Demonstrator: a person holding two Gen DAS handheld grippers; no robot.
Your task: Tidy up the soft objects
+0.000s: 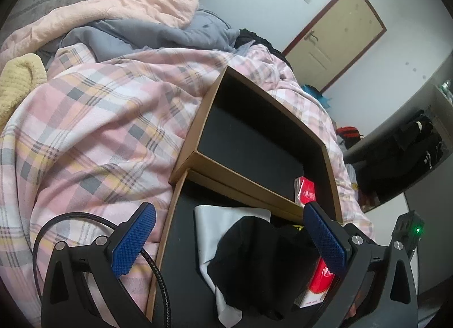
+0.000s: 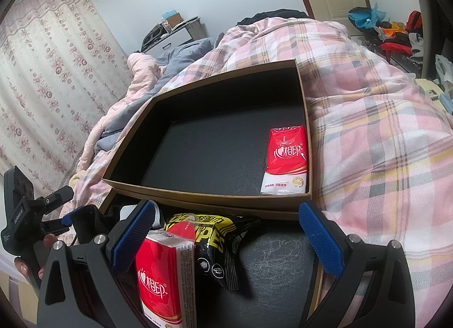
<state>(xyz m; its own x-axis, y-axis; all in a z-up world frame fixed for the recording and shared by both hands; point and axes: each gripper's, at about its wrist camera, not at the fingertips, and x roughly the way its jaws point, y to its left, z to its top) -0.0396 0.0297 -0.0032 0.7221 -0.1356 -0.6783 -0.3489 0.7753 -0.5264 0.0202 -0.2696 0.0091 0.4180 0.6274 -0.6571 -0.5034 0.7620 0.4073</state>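
Note:
Two brown cardboard trays with black insides lie on the bed. The far tray [image 2: 209, 186] [image 1: 198, 158] holds one red tissue pack [image 2: 286, 158] [image 1: 305, 189] in its right corner. The near tray [image 2: 283, 257] [image 1: 175, 243] holds a black soft cloth [image 1: 260, 257], a grey cloth [image 1: 209, 231], a second red tissue pack [image 2: 161, 271] [image 1: 321, 279] and a black-and-yellow wipes packet [image 2: 215, 240]. My left gripper [image 1: 229, 243] is open above the black cloth. My right gripper [image 2: 226, 240] is open over the near tray, its left finger [image 2: 130, 240] beside the tissue pack.
A pink plaid duvet [image 1: 93, 118] [image 2: 376, 118] covers the bed. A peach blanket [image 1: 136, 8], a grey garment [image 1: 158, 33] and a yellow knit [image 1: 19, 78] lie behind. A door [image 1: 334, 33] and clothes piles [image 2: 396, 36] stand beyond the bed.

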